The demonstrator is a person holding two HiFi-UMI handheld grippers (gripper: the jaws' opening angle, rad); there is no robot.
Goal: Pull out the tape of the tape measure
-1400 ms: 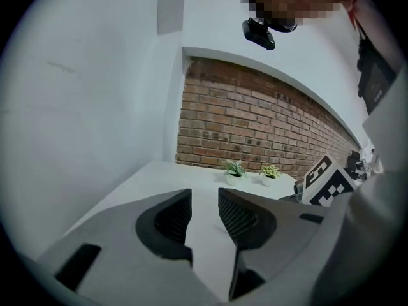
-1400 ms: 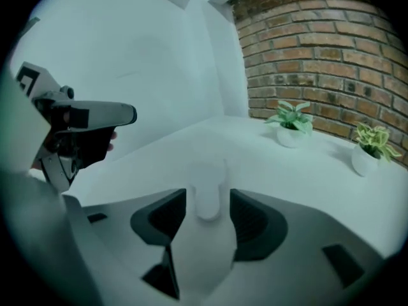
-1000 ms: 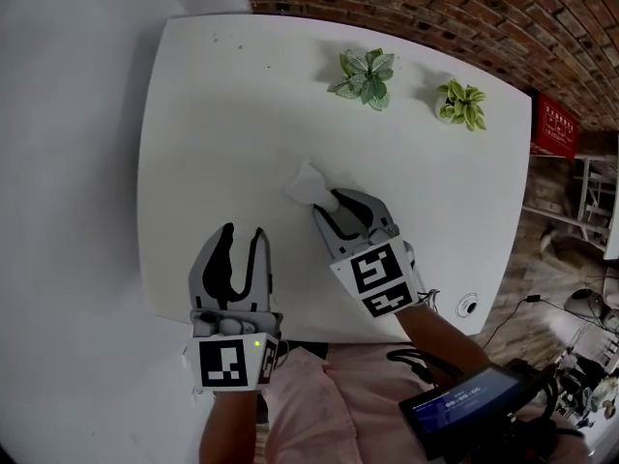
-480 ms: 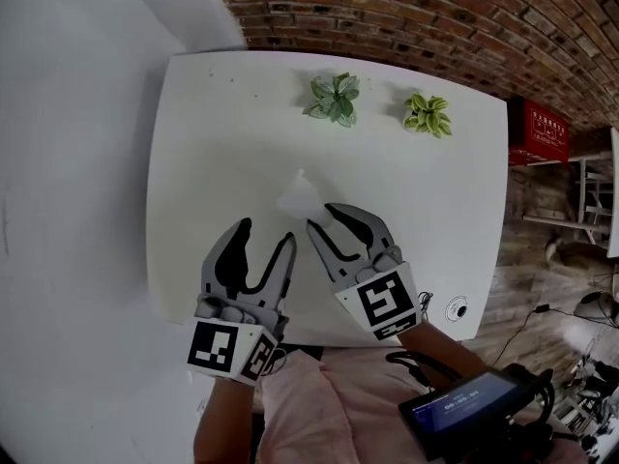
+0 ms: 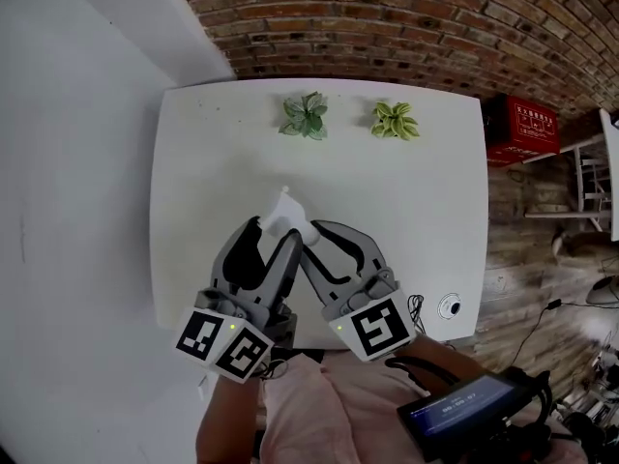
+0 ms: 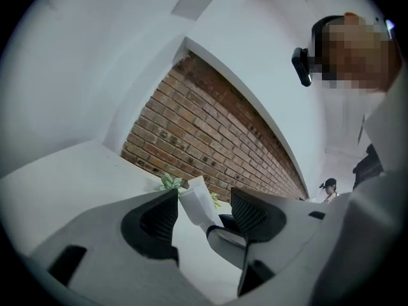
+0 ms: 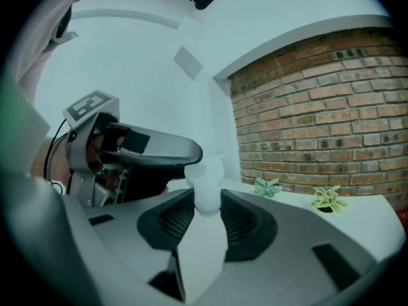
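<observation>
The right hand-held gripper [image 7: 207,212] is clamped on the white tape measure [image 7: 205,180], its pads pressing both sides. It holds it up off the counter [image 5: 193,162], above the middle of the near edge. That grip likely serves to steady the case while the other hand draws the tape.

The left hand-held gripper [image 6: 207,212] sits close alongside, jaws apart and just opened wider. The tape measure's free end stands between them but is not pinched, so it looks ready to take hold. No tape shows pulled out yet, and I cannot make out the tape's tip.

The counter is plain white and mostly bare. Two small plants [image 5: 305,114] stand near its far edge. A brick wall [image 5: 387,17] runs behind it, white walls lie to the left, and a red box [image 5: 527,129] sits off its far right corner.
</observation>
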